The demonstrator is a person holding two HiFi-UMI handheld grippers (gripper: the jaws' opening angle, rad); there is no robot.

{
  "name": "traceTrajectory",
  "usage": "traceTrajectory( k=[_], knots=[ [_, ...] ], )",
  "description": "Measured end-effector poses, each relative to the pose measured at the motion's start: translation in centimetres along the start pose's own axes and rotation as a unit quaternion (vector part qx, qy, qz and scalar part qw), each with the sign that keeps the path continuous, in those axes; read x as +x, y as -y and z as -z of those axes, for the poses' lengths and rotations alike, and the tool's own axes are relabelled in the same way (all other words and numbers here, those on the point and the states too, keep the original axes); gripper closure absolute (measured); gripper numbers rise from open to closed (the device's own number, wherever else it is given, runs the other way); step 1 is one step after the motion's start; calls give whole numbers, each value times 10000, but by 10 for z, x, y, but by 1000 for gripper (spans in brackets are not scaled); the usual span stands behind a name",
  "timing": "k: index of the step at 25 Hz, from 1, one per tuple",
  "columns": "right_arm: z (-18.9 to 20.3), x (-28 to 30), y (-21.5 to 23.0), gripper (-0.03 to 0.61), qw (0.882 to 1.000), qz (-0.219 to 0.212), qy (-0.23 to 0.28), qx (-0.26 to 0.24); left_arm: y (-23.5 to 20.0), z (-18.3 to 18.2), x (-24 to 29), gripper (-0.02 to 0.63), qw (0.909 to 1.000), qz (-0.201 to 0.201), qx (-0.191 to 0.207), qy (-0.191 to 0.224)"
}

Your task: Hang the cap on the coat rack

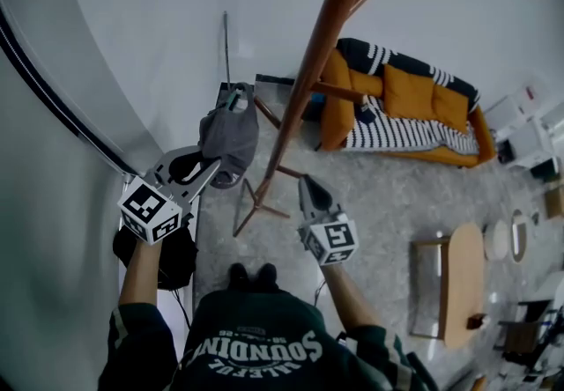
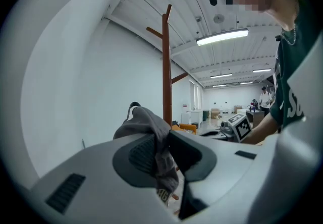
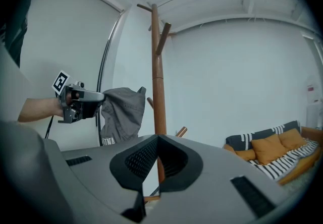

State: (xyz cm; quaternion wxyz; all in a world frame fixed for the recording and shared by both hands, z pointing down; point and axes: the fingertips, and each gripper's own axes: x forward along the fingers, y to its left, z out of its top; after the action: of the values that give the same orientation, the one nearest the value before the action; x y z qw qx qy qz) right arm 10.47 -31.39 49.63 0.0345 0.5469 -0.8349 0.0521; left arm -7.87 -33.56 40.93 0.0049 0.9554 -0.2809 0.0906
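Observation:
A grey cap (image 1: 231,136) hangs from my left gripper (image 1: 214,165), which is shut on its fabric. In the left gripper view the cloth (image 2: 154,132) is pinched between the two dark pads and droops below them. The brown wooden coat rack (image 1: 310,72) stands just right of the cap, its pole (image 2: 167,66) rising ahead with angled pegs near the top. My right gripper (image 1: 311,194) is shut on nothing, level, near the foot of the pole. From the right gripper view the cap (image 3: 122,113) hangs left of the pole (image 3: 158,81), well below the upper pegs (image 3: 164,39).
An orange sofa (image 1: 405,103) with a striped blanket stands behind the rack. A wooden table (image 1: 463,284) is at the right. A black bag (image 1: 167,259) lies by the white wall at the left. The rack's spread feet (image 1: 256,202) are close to the person's shoes.

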Motion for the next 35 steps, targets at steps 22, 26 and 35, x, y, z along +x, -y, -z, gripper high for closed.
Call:
traceTrajectory(
  k=[22,26,35],
  knots=[
    [-1,3,18,578,9999,91,-125,42,-27,17,30,538,9993,81,2,-366],
    [-1,6,23,578,9999,161,-36,44,-38,16,33,538,9994,10,0,-355],
    [-6,6,31,578,9997,247,39,-16,-55,25,43,538,9990,-71,-223,-380]
  ],
)
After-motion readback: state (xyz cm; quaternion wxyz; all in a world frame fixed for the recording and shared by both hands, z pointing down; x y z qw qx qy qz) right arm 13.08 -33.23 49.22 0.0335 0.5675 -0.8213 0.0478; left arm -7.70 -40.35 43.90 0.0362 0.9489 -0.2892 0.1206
